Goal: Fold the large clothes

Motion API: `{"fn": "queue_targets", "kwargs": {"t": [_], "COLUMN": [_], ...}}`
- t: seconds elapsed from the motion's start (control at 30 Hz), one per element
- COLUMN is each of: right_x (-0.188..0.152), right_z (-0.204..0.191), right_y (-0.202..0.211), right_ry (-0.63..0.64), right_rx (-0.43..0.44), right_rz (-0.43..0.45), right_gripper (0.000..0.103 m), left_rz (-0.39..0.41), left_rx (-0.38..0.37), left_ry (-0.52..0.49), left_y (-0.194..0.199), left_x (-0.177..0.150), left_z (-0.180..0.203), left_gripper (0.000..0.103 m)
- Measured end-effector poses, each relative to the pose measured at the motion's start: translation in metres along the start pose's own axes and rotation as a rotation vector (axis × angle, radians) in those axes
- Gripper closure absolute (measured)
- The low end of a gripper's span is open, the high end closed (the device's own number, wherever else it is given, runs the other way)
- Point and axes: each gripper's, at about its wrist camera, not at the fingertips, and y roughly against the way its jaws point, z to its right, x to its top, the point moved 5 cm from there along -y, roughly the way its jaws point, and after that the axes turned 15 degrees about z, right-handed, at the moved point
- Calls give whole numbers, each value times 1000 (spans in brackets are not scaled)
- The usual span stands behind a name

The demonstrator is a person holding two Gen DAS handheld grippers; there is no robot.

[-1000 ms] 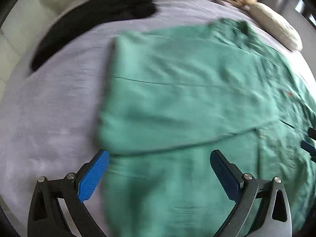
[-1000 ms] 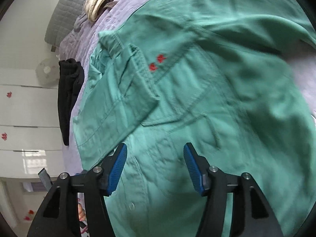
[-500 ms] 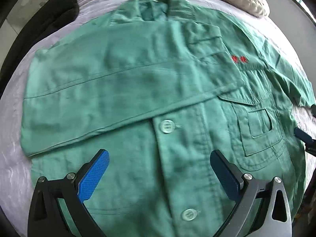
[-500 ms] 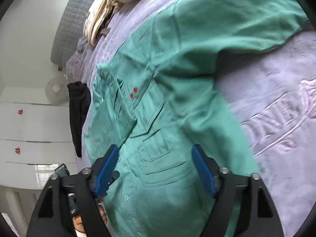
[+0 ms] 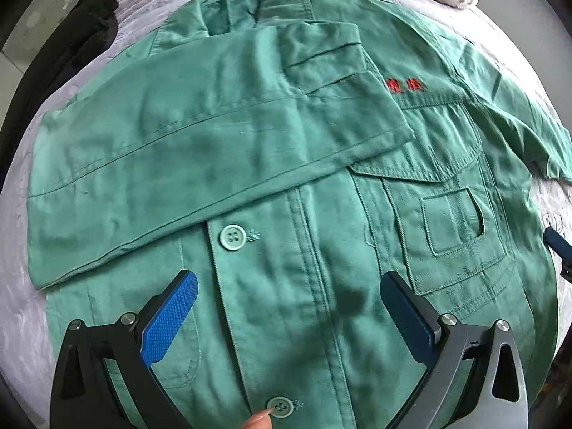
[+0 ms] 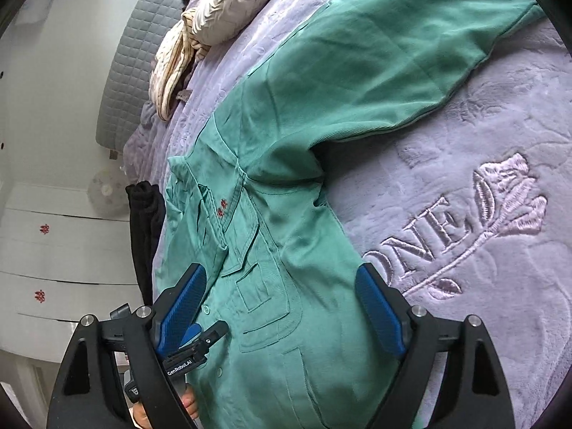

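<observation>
I am looking down on the green jacket, which is lying front-up on the lilac bedspread, one sleeve already folded across the chest, the other sleeve spreading out from the jacket's far shoulder. Left gripper is hovering with fingers spread, empty, over the button placket. Right gripper is likewise gaping, nothing between. Cloth is looking like a mid-weight, limp twill; I am judging the cuff or seam of the outspread sleeve the best pinch.
</observation>
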Motion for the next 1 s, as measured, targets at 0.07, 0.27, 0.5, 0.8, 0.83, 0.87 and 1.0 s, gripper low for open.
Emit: {"fn": "queue_targets", "kwargs": {"t": [0.07, 0.27, 0.5, 0.8, 0.83, 0.87, 1.0], "right_x": [0, 6, 36, 82, 86, 94, 133], "right_z": [2, 16, 46, 80, 82, 84, 103], "right_y": [0, 4, 22, 45, 46, 49, 55], "right_ry": [-3, -41, -99, -169, -167, -168, -206], "right_rx": [-1, -43, -86, -106, -109, -110, -108], "right_rz": [15, 7, 43, 140, 154, 172, 251], "right_gripper": [15, 15, 15, 15, 15, 15, 15], "left_rz": [-1, -10, -16, 10, 11, 14, 17], "left_rx": [6, 7, -55, -76, -76, -74, -69], "left_ry": [-10, -45, 5, 13, 12, 13, 30], "left_y": [2, -5, -2, 11, 10, 11, 11], "left_x": [-8, -2, 2, 18, 22, 24, 30], "left_z": [-4, 17, 32, 63, 66, 71, 80], "left_gripper": [0, 0, 0, 0, 0, 0, 0]}}
